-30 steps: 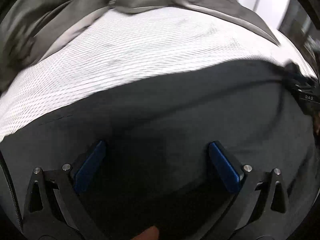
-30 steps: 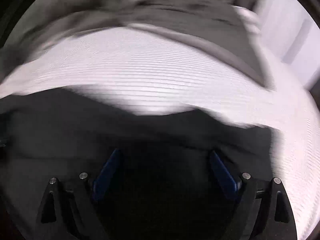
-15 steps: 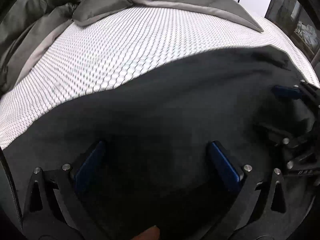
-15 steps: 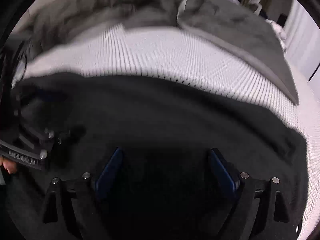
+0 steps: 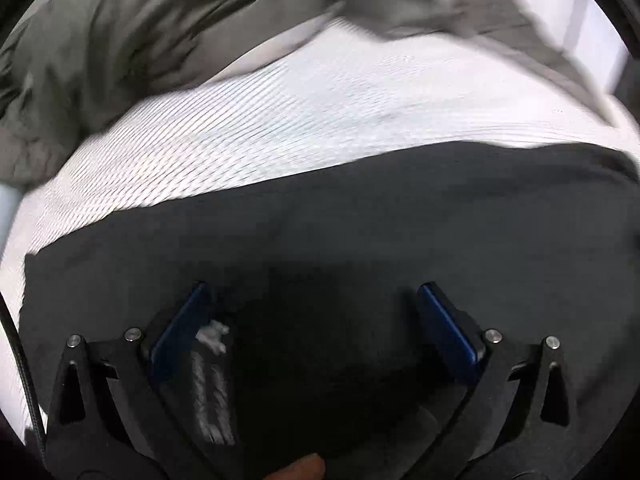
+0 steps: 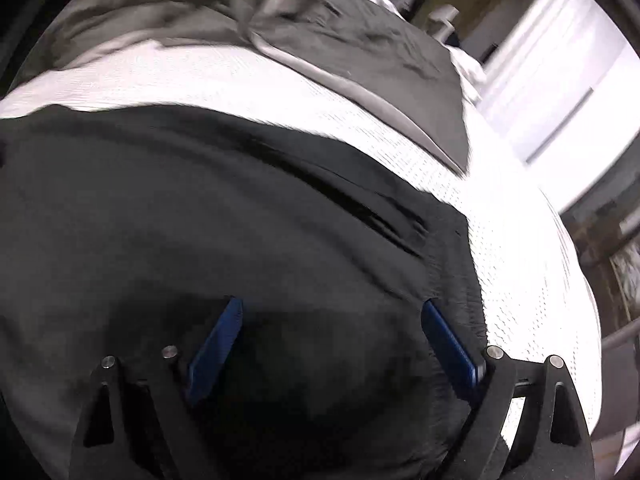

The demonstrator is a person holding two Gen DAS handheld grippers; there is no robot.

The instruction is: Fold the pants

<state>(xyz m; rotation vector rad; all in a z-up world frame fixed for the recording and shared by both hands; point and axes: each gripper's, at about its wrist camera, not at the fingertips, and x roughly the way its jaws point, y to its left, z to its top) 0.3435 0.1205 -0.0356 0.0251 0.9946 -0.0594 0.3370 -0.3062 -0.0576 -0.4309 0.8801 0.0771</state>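
Since half a second ago both views have swung apart, and neither gripper sees the other now. Black pants (image 5: 400,220) lie spread flat on the white textured mattress cover (image 5: 320,112), a grey duvet (image 6: 360,48) bunched beyond. The left gripper (image 5: 316,320) and right gripper (image 6: 332,328) both hover over the cloth with jaws wide apart, holding nothing. The waistband appears at the right edge; any fold looks barely begun, and most of it seems left to do.
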